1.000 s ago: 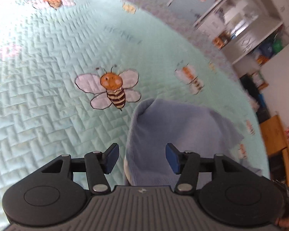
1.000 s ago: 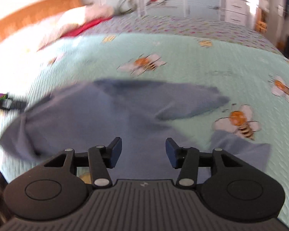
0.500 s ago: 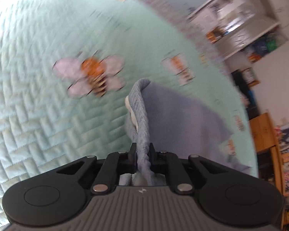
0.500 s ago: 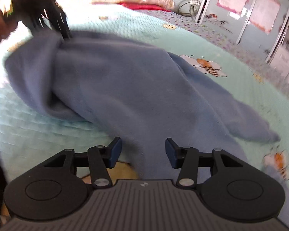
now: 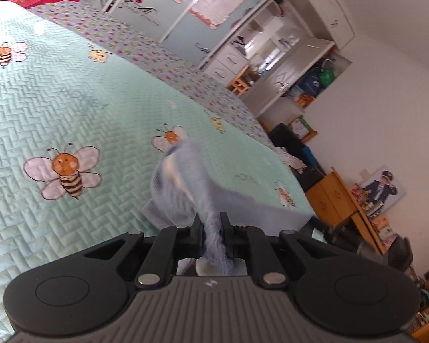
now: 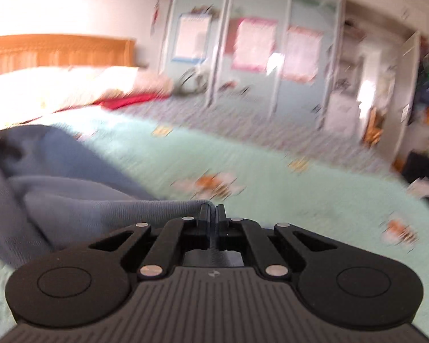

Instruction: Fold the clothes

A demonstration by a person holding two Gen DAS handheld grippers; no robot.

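Right gripper (image 6: 212, 214), open half a second ago, now clamps the blue garment (image 6: 80, 208) edge; left gripper (image 5: 211, 223) stays pinched on bunched fabric above the bee quilt (image 5: 71, 108).

The garment (image 5: 186, 188) pinched between the fingers (image 5: 196, 228) of the left gripper (image 5: 211, 228) is a soft, pale blue with a fine ribbed knit. In the right wrist view the same cloth reads as a darker slate blue (image 6: 71, 200), running off to the left of the black right gripper (image 6: 213, 214). Both tools are matte black with grey ribbed bodies and silver rivets. Ahead of the fingers lies a mint-green quilt (image 5: 57, 108) stitched in a herringbone pattern, scattered with orange-and-brown striped bees (image 5: 64, 173) with lilac-white wings. Beyond it runs a lavender border (image 5: 146, 51) dotted pink and green. The headboard (image 6: 57, 50) is orange-brown wood.
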